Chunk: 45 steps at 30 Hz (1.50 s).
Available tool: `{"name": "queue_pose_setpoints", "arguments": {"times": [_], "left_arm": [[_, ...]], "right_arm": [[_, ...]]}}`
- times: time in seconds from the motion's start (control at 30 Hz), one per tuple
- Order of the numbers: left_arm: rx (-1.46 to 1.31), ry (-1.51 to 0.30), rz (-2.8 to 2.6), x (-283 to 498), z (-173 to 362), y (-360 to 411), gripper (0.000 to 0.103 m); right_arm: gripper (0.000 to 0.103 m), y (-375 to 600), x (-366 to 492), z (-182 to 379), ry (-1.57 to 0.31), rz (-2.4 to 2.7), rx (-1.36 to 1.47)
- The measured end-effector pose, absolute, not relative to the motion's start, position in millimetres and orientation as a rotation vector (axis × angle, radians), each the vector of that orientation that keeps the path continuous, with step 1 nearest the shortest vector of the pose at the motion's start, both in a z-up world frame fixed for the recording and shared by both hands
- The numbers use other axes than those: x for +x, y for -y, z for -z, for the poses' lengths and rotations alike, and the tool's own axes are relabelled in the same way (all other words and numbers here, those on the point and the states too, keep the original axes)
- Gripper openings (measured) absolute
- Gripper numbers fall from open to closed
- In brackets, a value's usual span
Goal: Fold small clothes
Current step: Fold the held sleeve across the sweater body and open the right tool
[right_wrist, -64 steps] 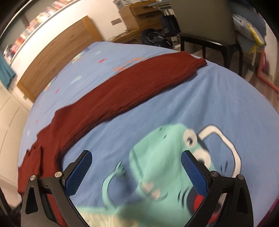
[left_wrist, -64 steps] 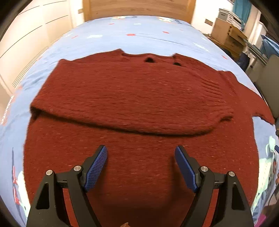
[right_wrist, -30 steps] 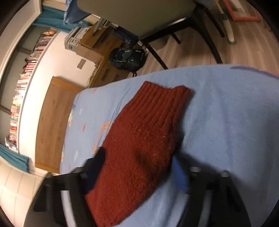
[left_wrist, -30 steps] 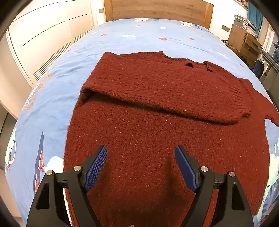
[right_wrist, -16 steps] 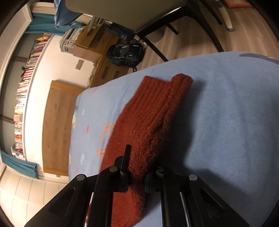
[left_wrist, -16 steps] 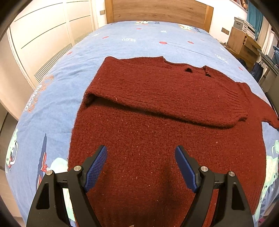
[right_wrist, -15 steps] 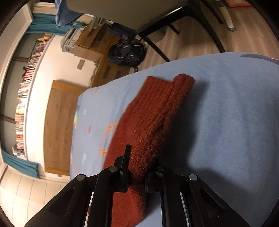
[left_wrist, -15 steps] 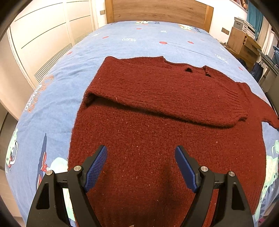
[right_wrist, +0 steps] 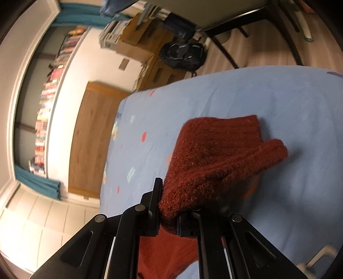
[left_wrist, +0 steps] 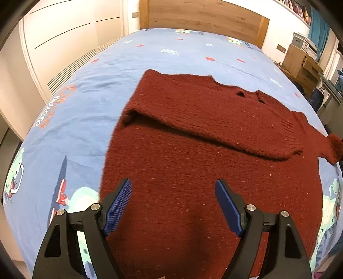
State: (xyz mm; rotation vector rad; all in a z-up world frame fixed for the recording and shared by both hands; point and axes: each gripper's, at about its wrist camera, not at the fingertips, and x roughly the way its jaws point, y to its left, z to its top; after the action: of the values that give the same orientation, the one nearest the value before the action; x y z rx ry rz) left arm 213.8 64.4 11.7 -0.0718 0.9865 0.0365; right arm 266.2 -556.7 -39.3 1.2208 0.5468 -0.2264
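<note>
A dark red knit sweater (left_wrist: 193, 154) lies flat on the blue bed sheet (left_wrist: 85, 90), its left sleeve folded across the chest. My left gripper (left_wrist: 173, 199) is open and empty, hovering over the sweater's lower body. My right gripper (right_wrist: 168, 206) is shut on the right sleeve (right_wrist: 214, 154) near its ribbed cuff and holds it lifted off the sheet (right_wrist: 235, 96), the cuff drooping beyond the jaws. The lifted sleeve end also shows at the right edge of the left wrist view (left_wrist: 334, 148).
A wooden headboard (left_wrist: 203, 19) stands at the far end of the bed, white wardrobe doors (left_wrist: 64, 43) at the left. A chair (right_wrist: 257, 21), a black backpack (right_wrist: 182, 55) and a wooden desk (left_wrist: 300, 62) stand beside the bed's right edge.
My right gripper has raised the sleeve it holds, and the cuff has come up off the sheet. The left gripper has shifted slightly; the sweater sits further right in its view.
</note>
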Motion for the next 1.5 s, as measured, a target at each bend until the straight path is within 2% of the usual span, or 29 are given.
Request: {"name": "queue_pose_setpoints", "arguments": {"times": [0.5, 0.87, 1.5], "left_arm": [[-0.163, -0.938, -0.072, 178, -28, -134, 0.075], [-0.214, -0.908, -0.078, 166, -39, -167, 0.075], [-0.249, -0.928, -0.138, 154, -26, -200, 0.075]], "right_arm": [[0.010, 379, 331, -24, -0.624, -0.125, 1.119], [0.010, 260, 359, -44, -0.694, -0.337, 1.058], [0.010, 80, 374, 8, -0.921, -0.519, 0.863]]}}
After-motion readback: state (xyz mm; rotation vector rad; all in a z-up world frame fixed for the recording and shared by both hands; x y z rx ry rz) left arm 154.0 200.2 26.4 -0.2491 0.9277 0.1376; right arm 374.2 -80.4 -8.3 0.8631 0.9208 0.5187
